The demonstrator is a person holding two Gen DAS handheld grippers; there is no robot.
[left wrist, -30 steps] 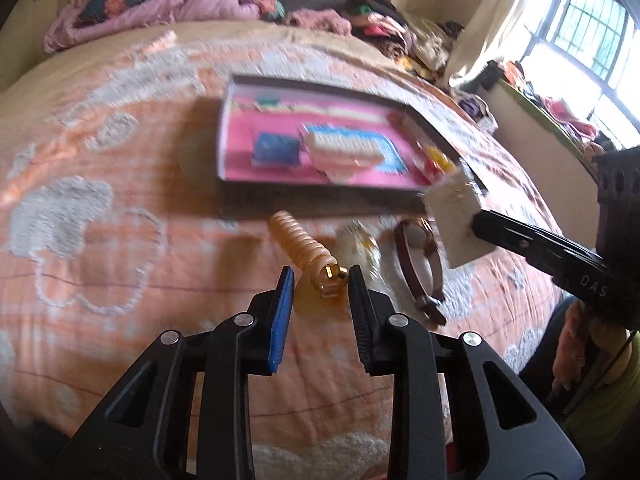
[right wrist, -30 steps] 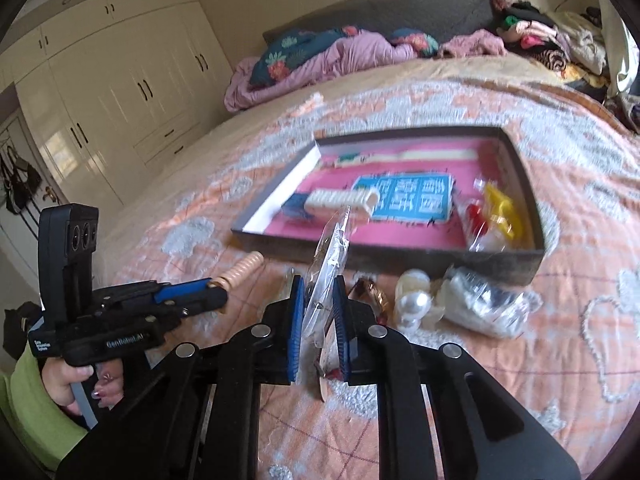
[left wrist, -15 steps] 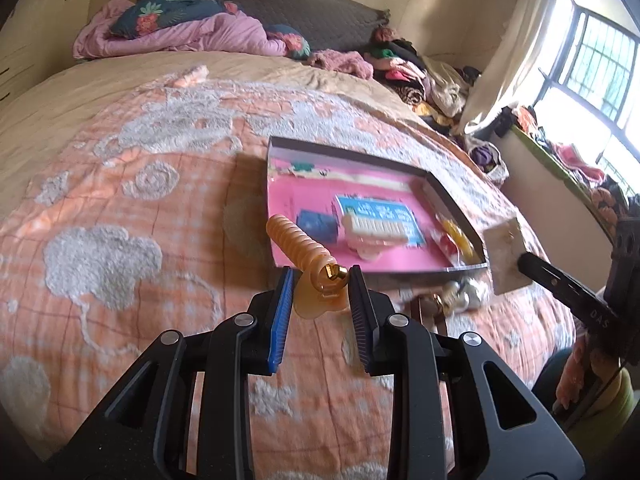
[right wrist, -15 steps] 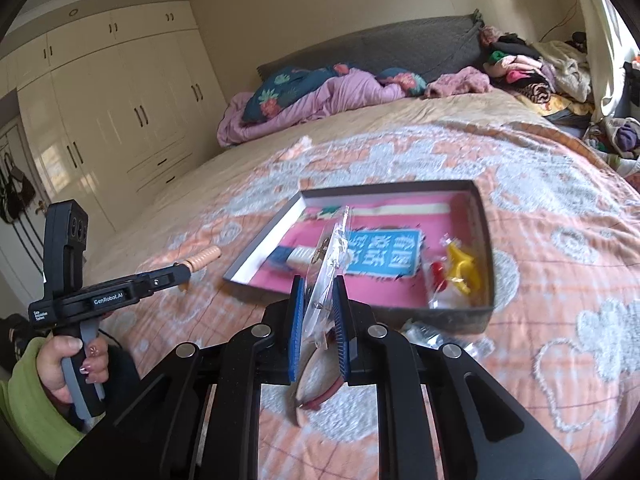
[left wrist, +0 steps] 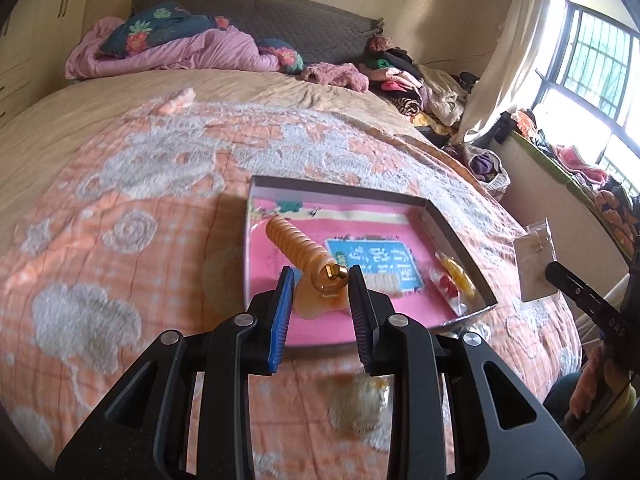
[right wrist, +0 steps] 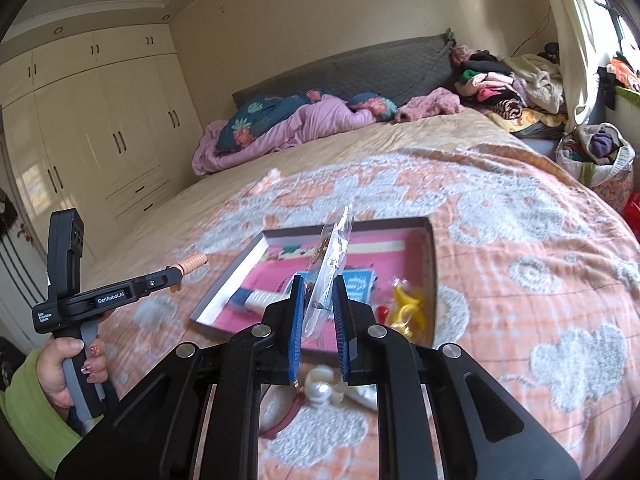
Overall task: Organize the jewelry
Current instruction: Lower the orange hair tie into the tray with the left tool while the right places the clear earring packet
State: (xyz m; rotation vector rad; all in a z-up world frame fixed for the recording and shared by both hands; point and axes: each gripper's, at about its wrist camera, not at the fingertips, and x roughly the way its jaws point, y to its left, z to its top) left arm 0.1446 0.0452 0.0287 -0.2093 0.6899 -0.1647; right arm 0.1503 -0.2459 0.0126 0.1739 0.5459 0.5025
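Note:
My left gripper (left wrist: 320,280) is shut on an orange ribbed bracelet (left wrist: 298,246) with a gold clasp and holds it in the air over the near left part of the pink-lined box (left wrist: 360,200). My right gripper (right wrist: 316,300) is shut on a clear earring packet (right wrist: 334,248), held edge-on above the same box (right wrist: 430,248). The packet also shows at the right in the left wrist view (left wrist: 536,264). The left gripper and bracelet show at the left in the right wrist view (right wrist: 192,262).
The box holds a blue card (left wrist: 372,260), a white comb-like piece (right wrist: 260,300) and red and yellow items (right wrist: 404,304). A pearl piece (right wrist: 320,388) and a maroon strap (right wrist: 288,420) lie on the orange quilt (left wrist: 120,240) in front of it. Clothes are piled by the headboard.
Both grippers have risen and drawn back with their loads. The bracelet now hangs over the box instead of over the quilt in front of it.

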